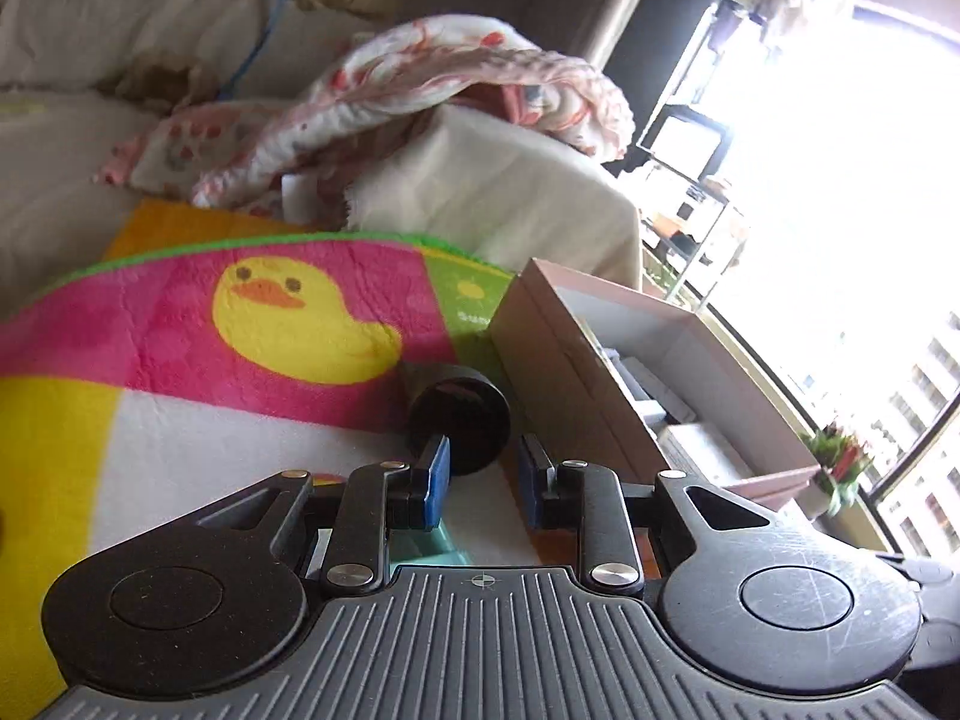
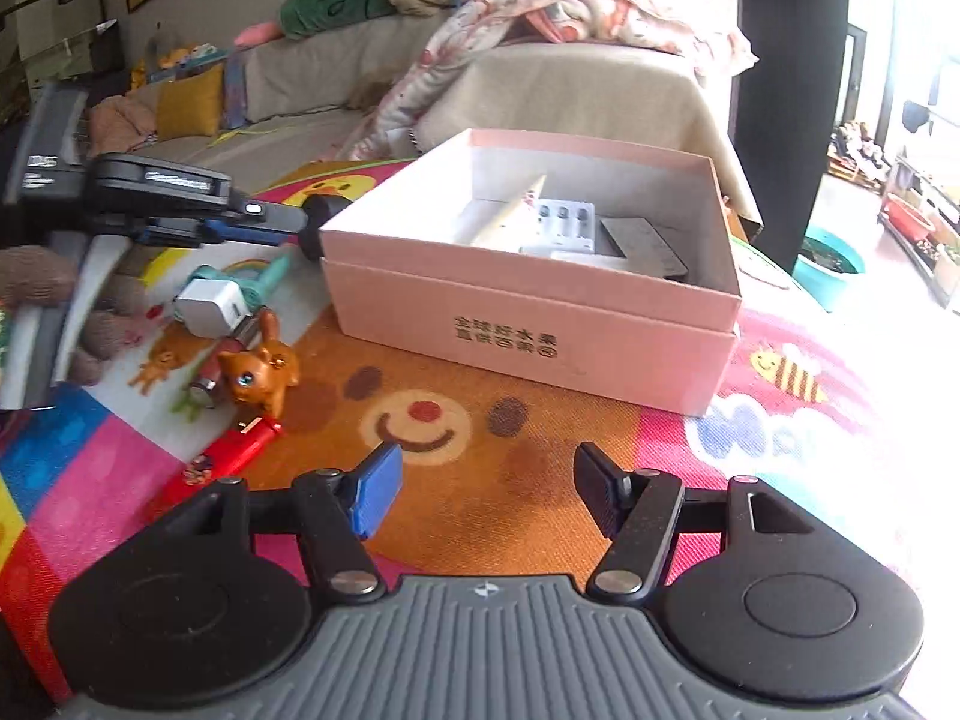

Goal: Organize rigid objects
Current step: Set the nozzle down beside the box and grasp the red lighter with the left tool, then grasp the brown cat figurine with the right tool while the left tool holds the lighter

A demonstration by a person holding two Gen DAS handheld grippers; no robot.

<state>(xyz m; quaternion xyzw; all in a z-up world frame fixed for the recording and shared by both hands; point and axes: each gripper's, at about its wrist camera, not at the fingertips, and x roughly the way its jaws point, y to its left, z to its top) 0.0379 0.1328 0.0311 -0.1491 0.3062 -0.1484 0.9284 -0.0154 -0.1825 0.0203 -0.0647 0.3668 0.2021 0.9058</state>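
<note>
A: Left hand-held gripper (image 1: 483, 477)?
B: Clenched on a black cylinder (image 1: 462, 420), pads nearly together; pink box (image 1: 576, 372) just right of it.
A: Right hand-held gripper (image 2: 489, 495)?
B: Released, nothing between the pads, over the play mat (image 2: 480, 420). Box ahead; fox figurine (image 2: 264, 369) and red lighter (image 2: 234, 450) ahead-left.

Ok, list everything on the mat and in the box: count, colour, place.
box: one, pink, open, on the mat
play mat: one, multicoloured, under everything
white holder: one, inside the box
flat card: one, dark, inside the box
plug adapter: one, white, left of the box
toy animal: one, orange, beside the adapter
lighter: one, red, near the toy
black cylinder: one, at the box's left wall
left gripper: shut on the cylinder
right gripper: open, empty
</note>
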